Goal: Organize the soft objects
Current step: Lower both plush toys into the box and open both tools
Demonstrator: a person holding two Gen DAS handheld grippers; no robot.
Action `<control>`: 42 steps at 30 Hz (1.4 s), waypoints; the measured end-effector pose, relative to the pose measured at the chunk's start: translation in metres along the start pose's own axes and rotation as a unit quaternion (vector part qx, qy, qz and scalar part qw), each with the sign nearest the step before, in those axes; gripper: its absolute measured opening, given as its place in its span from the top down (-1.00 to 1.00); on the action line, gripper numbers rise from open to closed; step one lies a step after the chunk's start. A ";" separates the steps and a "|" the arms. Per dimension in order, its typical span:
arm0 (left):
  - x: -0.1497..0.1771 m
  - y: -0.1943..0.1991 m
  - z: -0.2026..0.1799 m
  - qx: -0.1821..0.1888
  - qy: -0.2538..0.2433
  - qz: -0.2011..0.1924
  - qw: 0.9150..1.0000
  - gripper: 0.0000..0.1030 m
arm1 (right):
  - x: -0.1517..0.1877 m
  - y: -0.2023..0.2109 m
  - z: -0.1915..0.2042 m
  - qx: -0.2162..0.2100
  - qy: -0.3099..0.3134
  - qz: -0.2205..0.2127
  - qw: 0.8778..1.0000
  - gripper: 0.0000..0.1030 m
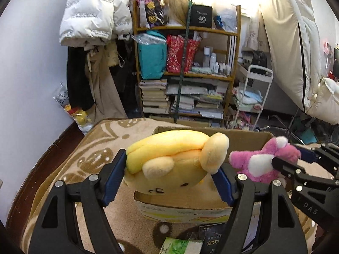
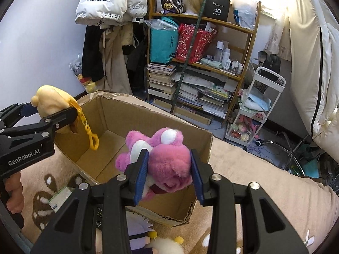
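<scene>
My left gripper (image 1: 169, 177) is shut on a yellow plush toy (image 1: 173, 160) and holds it over the near edge of an open cardboard box (image 1: 186, 211). In the right wrist view the left gripper (image 2: 49, 111) and yellow plush toy (image 2: 53, 97) hang above the box's left wall, with a yellow clip (image 2: 91, 135) dangling. My right gripper (image 2: 169, 175) is shut on a pink plush bear (image 2: 167, 165) above the cardboard box (image 2: 135, 114), which looks empty inside. The pink plush bear (image 1: 260, 158) and right gripper (image 1: 281, 160) also show in the left wrist view.
The box sits on a beige patterned blanket (image 2: 243, 169). A green tissue pack (image 1: 180, 245) and another plush (image 2: 148, 241) lie near the box's front. A cluttered bookshelf (image 1: 186, 67), hanging coats (image 1: 93, 10) and a white trolley (image 2: 254, 110) stand behind.
</scene>
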State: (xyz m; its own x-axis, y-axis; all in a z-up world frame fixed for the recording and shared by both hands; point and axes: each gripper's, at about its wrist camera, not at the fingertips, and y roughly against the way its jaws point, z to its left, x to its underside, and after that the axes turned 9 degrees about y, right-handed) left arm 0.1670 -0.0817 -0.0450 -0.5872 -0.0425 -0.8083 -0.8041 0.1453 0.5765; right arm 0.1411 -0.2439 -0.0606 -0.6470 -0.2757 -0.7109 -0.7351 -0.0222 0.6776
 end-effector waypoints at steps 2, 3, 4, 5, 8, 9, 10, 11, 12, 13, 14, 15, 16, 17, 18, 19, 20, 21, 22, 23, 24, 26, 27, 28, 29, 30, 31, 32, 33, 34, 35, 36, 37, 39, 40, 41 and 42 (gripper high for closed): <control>0.002 0.005 -0.002 0.005 -0.003 -0.008 1.000 -0.53 | -0.001 -0.002 -0.001 -0.002 -0.001 0.002 1.000 0.20; 0.001 0.005 -0.004 0.008 -0.006 -0.007 1.000 -0.54 | -0.001 -0.003 -0.002 -0.003 -0.002 0.003 1.000 0.20; 0.002 0.005 -0.006 0.010 -0.010 -0.006 1.000 -0.54 | -0.001 -0.004 -0.002 -0.006 -0.003 0.004 1.000 0.19; 0.003 0.005 -0.008 0.009 -0.015 -0.005 1.000 -0.54 | -0.001 -0.004 -0.002 -0.008 -0.005 0.005 1.000 0.19; 0.006 0.002 -0.010 0.004 -0.021 0.002 1.000 -0.57 | 0.001 -0.006 -0.002 -0.014 -0.007 0.008 1.000 0.18; 0.006 0.001 -0.011 0.004 -0.020 0.004 1.000 -0.59 | 0.001 -0.007 -0.002 -0.016 -0.009 0.010 1.000 0.18; 0.006 0.000 -0.011 0.005 -0.019 0.007 1.000 -0.60 | 0.001 -0.008 -0.003 -0.017 -0.010 0.012 1.000 0.17; 0.006 -0.001 -0.010 0.006 -0.018 0.009 1.000 -0.63 | 0.001 -0.008 -0.002 -0.018 -0.011 0.013 1.000 0.17; 0.006 -0.001 -0.009 0.007 -0.017 0.010 1.000 -0.69 | 0.002 -0.008 -0.001 -0.017 -0.012 0.013 1.000 0.17; 0.006 -0.002 -0.009 0.009 -0.016 0.013 1.000 -0.71 | 0.002 -0.008 -0.001 -0.018 -0.013 0.013 1.000 0.17; 0.005 -0.002 -0.008 0.009 -0.016 0.016 1.000 -0.73 | 0.002 -0.008 -0.001 -0.022 -0.014 0.013 1.000 0.17; 0.005 -0.003 -0.007 0.009 -0.015 0.018 1.000 -0.73 | 0.002 -0.008 0.000 -0.026 -0.015 0.012 0.999 0.17; 0.005 -0.003 -0.006 0.009 -0.015 0.022 1.000 -0.74 | 0.003 -0.007 0.001 -0.028 -0.016 0.012 0.999 0.17; 0.005 -0.003 -0.006 0.009 -0.016 0.024 1.000 -0.77 | 0.003 -0.006 0.001 -0.029 -0.017 0.011 0.999 0.17; 0.006 -0.003 -0.007 0.010 -0.016 0.024 1.000 -0.80 | 0.003 -0.005 0.001 -0.029 -0.016 0.011 0.999 0.17; 0.006 -0.002 -0.007 0.010 -0.016 0.023 1.000 -0.82 | 0.004 -0.004 0.002 -0.029 -0.016 0.011 0.999 0.17; 0.006 -0.001 -0.006 0.008 -0.017 0.022 1.000 -0.82 | 0.004 -0.003 0.001 -0.029 -0.017 0.010 0.999 0.17; 0.006 0.000 -0.006 0.004 -0.020 0.021 1.000 -0.84 | 0.004 -0.003 0.001 -0.029 -0.019 0.010 0.999 0.17; 0.007 0.001 -0.007 0.003 -0.022 0.022 1.000 -0.85 | 0.004 -0.002 0.001 -0.030 -0.021 0.010 0.999 0.17; 0.007 0.002 -0.007 0.002 -0.024 0.022 0.999 -0.87 | 0.005 0.000 0.000 -0.031 -0.024 0.008 0.999 0.17; 0.007 0.003 -0.007 0.002 -0.025 0.021 0.999 -0.88 | 0.005 0.002 0.000 -0.031 -0.026 0.006 0.999 0.16; 0.008 0.006 -0.007 0.004 -0.026 0.018 0.999 -0.88 | 0.005 0.006 -0.001 -0.032 -0.029 0.003 0.999 0.07; 0.008 0.009 -0.007 0.009 -0.028 0.015 0.999 -0.89 | 0.005 0.008 -0.001 -0.032 -0.031 0.000 0.999 -0.05; 0.008 0.012 -0.008 0.014 -0.030 0.010 0.999 -0.90 | 0.005 0.011 -0.002 -0.033 -0.033 -0.004 0.999 -0.08; 0.007 0.014 -0.008 0.016 -0.031 0.006 0.999 -0.94 | 0.005 0.014 -0.002 -0.032 -0.035 -0.008 0.999 -0.11; 0.007 0.017 -0.009 0.016 -0.034 0.001 0.999 -0.95 | 0.005 0.016 -0.001 -0.031 -0.035 -0.010 0.999 -0.11; 0.006 0.018 -0.010 0.015 -0.035 -0.001 0.999 -0.95 | 0.005 0.018 -0.001 -0.031 -0.034 -0.011 0.999 -0.11; 0.006 0.018 -0.010 0.017 -0.035 -0.001 0.999 -0.95 | 0.005 0.020 -0.001 -0.030 -0.033 -0.011 0.999 -0.11; 0.005 0.018 -0.012 0.018 -0.033 0.000 0.999 -0.95 | 0.005 0.021 -0.001 -0.029 -0.033 -0.011 0.999 -0.12; 0.005 0.016 -0.011 0.018 -0.030 0.003 0.999 -0.95 | 0.005 0.022 -0.002 -0.028 -0.033 -0.012 0.999 -0.12; 0.005 0.015 -0.011 0.017 -0.026 0.006 0.999 -0.95 | 0.005 0.023 -0.002 -0.028 -0.034 -0.012 0.999 -0.13; 0.005 0.014 -0.010 0.018 -0.024 0.008 1.000 -0.95 | 0.006 0.024 -0.002 -0.028 -0.036 -0.012 0.999 -0.14; 0.005 0.014 -0.009 0.019 -0.023 0.009 1.000 -0.95 | 0.006 0.025 -0.003 -0.028 -0.037 -0.011 0.999 -0.15; 0.005 0.017 -0.008 0.023 -0.020 0.005 1.000 -0.95 | 0.008 0.026 -0.004 -0.028 -0.039 -0.011 0.999 -0.28; 0.005 0.018 -0.008 0.023 -0.020 0.003 1.000 -0.95 | 0.008 0.026 -0.005 -0.029 -0.041 -0.012 0.999 -0.32; 0.004 0.020 -0.007 0.026 -0.018 0.001 0.999 -0.95 | 0.008 0.027 -0.006 -0.029 -0.043 -0.013 0.999 -0.34; 0.003 0.021 -0.006 0.031 -0.016 0.000 0.999 -0.95 | 0.008 0.027 -0.006 -0.030 -0.044 -0.014 0.998 -0.35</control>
State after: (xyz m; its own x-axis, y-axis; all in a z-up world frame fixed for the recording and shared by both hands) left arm 0.1478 -0.0847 -0.0348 -0.5825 -0.0102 -0.8128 -0.7967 0.2057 0.5683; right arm 0.1168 -0.2525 -0.0471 -0.6441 -0.1889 -0.7412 -0.7410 -0.0866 0.6659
